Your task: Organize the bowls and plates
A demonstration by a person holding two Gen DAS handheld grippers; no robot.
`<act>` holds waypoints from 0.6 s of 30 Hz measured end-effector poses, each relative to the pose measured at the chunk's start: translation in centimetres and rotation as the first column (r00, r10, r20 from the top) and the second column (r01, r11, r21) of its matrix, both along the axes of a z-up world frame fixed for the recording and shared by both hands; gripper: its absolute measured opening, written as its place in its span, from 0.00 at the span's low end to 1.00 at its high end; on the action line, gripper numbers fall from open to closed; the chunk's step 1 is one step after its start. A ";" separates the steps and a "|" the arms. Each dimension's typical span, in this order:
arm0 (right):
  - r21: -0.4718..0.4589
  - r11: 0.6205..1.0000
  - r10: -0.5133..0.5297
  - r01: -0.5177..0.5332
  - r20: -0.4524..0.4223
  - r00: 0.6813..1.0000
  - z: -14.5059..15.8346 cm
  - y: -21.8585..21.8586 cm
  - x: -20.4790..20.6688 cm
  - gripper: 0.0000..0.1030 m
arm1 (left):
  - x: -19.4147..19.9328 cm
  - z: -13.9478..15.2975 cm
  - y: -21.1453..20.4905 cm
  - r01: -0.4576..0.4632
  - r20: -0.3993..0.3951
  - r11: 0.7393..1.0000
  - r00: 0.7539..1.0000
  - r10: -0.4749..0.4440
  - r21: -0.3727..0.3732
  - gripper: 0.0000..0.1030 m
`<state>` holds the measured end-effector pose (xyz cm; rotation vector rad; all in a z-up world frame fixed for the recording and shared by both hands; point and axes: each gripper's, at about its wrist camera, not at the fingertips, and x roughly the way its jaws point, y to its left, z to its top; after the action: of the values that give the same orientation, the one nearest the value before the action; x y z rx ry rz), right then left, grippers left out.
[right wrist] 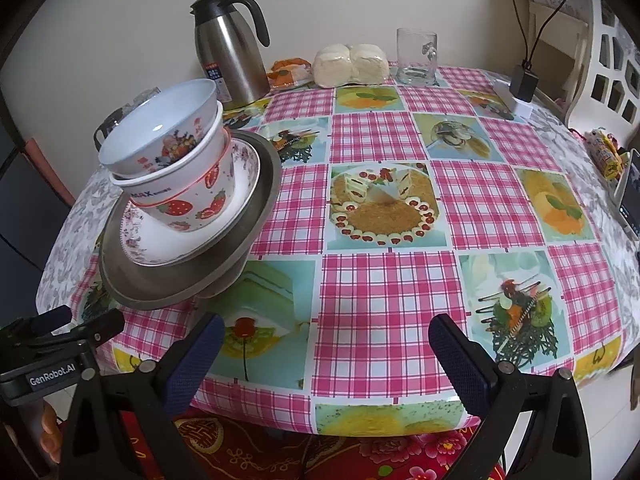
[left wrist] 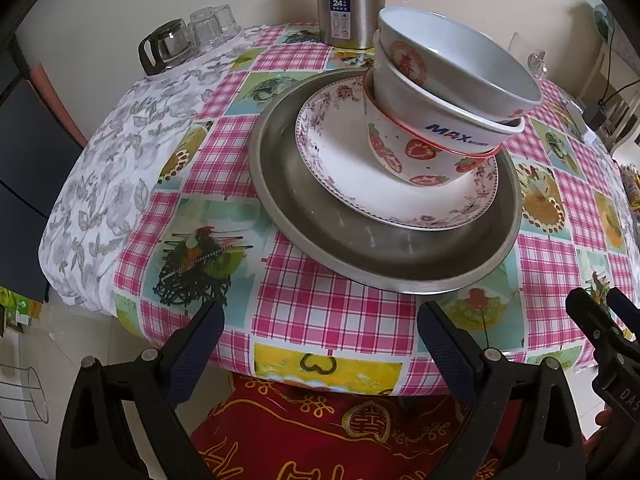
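A stack stands on the table: a steel plate (left wrist: 320, 236) at the bottom, a floral-rimmed white plate (left wrist: 344, 152) on it, then a strawberry bowl (left wrist: 404, 152), a white MAX bowl (left wrist: 452, 128) and a white bowl with a red emblem (left wrist: 444, 52) on top. The right wrist view shows the same stack at the left: steel plate (right wrist: 256, 208), floral plate (right wrist: 248, 168), strawberry bowl (right wrist: 188, 204), top bowl (right wrist: 160, 128). My left gripper (left wrist: 320, 328) is open at the table's near edge, just short of the steel plate. My right gripper (right wrist: 326, 340) is open to the stack's right, holding nothing.
A steel thermos jug (right wrist: 232, 56) stands at the back. Behind the stack are a glass pot (left wrist: 166, 46) and upturned glasses (left wrist: 212, 24). A glass mug (right wrist: 416, 56), wrapped buns (right wrist: 350, 64), a charger (right wrist: 522, 80) and a phone (right wrist: 632, 196) lie farther right. A red cushion (left wrist: 320, 432) sits below the table edge.
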<state>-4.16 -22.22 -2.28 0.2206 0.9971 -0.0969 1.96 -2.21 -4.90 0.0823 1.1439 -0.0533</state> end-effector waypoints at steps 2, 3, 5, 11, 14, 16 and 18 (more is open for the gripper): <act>0.000 1.000 0.000 0.000 -0.001 1.000 0.0 0.0 0.0 1.00 | -0.1 0.1 0.0 -0.002 0.004 1.000 1.000 0.002 -0.003 0.94; 0.000 1.000 0.000 0.000 0.000 1.000 0.0 0.0 0.0 1.00 | -0.1 0.1 0.1 -0.003 0.007 1.000 1.000 0.003 -0.004 0.94; -0.001 1.000 0.000 0.000 -0.001 1.000 0.0 0.0 0.0 1.00 | -0.1 0.1 0.1 -0.005 0.007 1.000 1.000 0.005 -0.007 0.94; -0.003 1.000 0.002 -0.002 -0.002 1.000 -0.1 0.0 0.0 1.00 | -0.1 0.1 0.2 -0.009 0.006 1.000 1.000 0.009 -0.009 0.94; -0.002 1.000 0.002 -0.002 -0.002 1.000 -0.1 0.0 0.0 1.00 | -0.1 0.1 0.2 -0.010 0.006 1.000 1.000 0.010 -0.009 0.94; -0.001 1.000 0.001 -0.001 -0.002 1.000 -0.1 0.0 0.0 1.00 | -0.1 0.1 0.2 -0.010 0.007 1.000 1.000 0.010 -0.008 0.94; -0.002 1.000 0.001 -0.001 -0.002 1.000 -0.1 0.0 0.0 1.00 | 0.0 0.1 0.2 -0.009 0.006 1.000 1.000 0.010 -0.010 0.94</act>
<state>-4.17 -22.20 -2.39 0.2180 0.9989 -0.0971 1.91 -2.04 -4.77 0.0684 1.1381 -0.0501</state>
